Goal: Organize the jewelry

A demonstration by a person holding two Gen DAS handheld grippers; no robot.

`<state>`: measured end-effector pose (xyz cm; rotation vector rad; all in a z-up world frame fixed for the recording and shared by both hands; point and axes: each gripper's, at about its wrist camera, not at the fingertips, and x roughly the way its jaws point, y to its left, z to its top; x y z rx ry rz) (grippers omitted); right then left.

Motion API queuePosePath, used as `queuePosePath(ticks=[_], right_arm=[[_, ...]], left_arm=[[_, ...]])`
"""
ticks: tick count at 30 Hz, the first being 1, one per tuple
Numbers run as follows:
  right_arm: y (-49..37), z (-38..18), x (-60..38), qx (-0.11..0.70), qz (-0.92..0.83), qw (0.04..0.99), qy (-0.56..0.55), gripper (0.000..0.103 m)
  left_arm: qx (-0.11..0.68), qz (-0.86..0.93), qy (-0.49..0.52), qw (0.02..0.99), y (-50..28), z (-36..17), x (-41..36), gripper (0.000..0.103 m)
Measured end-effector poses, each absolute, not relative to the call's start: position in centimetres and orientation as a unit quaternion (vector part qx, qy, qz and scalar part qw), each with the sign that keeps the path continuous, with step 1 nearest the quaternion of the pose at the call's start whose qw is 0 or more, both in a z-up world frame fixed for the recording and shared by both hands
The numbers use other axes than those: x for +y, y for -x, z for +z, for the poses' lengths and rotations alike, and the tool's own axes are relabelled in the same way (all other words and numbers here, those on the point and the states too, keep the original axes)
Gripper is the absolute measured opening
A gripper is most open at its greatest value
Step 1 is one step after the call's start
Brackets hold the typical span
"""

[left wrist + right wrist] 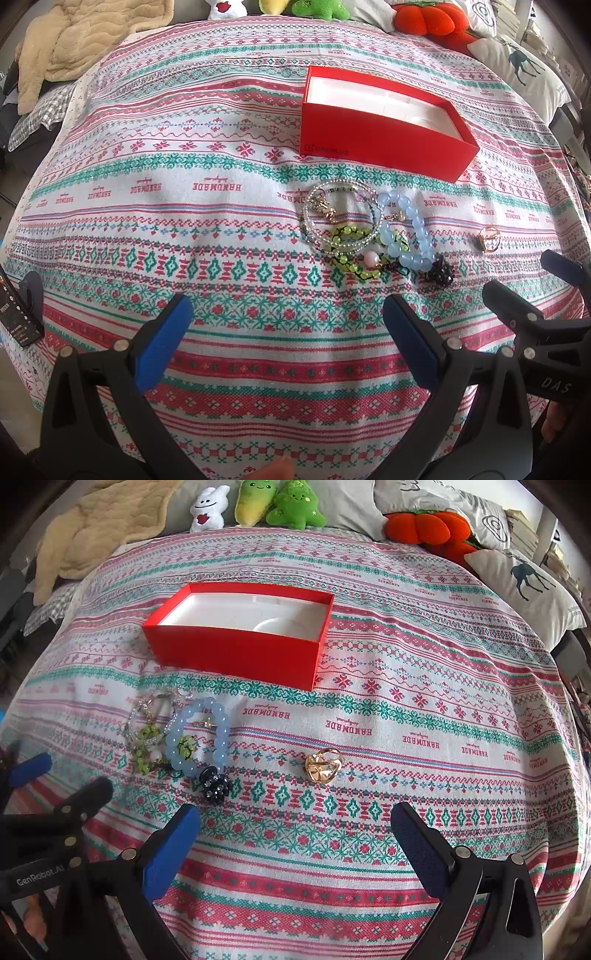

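An open red box [384, 144] [236, 653] with a white lining stands on the patterned cloth. In front of it lies a heap of jewelry: a pale blue bead bracelet [410, 229] [201, 731], a clear bead bracelet [341, 214], a green bead bracelet [349, 251] [146, 744] and a dark sparkly piece [441, 271] [216, 786]. A gold ring [489, 238] [323, 765] lies apart to the right of the heap. My left gripper [286, 317] is open and empty, short of the heap. My right gripper [295, 823] is open and empty, just short of the ring.
The patterned cloth [406, 709] covers a bed. Plush toys [277, 506], an orange plush [424, 526] and pillows [524, 587] line the far edge. A beige blanket [74, 40] lies at the far left. A dark box [16, 314] sits at the left edge.
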<state>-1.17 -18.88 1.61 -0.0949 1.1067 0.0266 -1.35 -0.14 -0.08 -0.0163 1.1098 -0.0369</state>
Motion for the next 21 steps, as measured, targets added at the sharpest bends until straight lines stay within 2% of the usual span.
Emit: queuePosePath(ticks=[21], right_arm=[[0.4, 2.7, -19.2, 0.509, 0.021, 0.859, 0.047, 0.103]], left_arm=[[0.528, -0.019, 0.003, 0.849, 0.1, 0.2, 0.9, 0.103]])
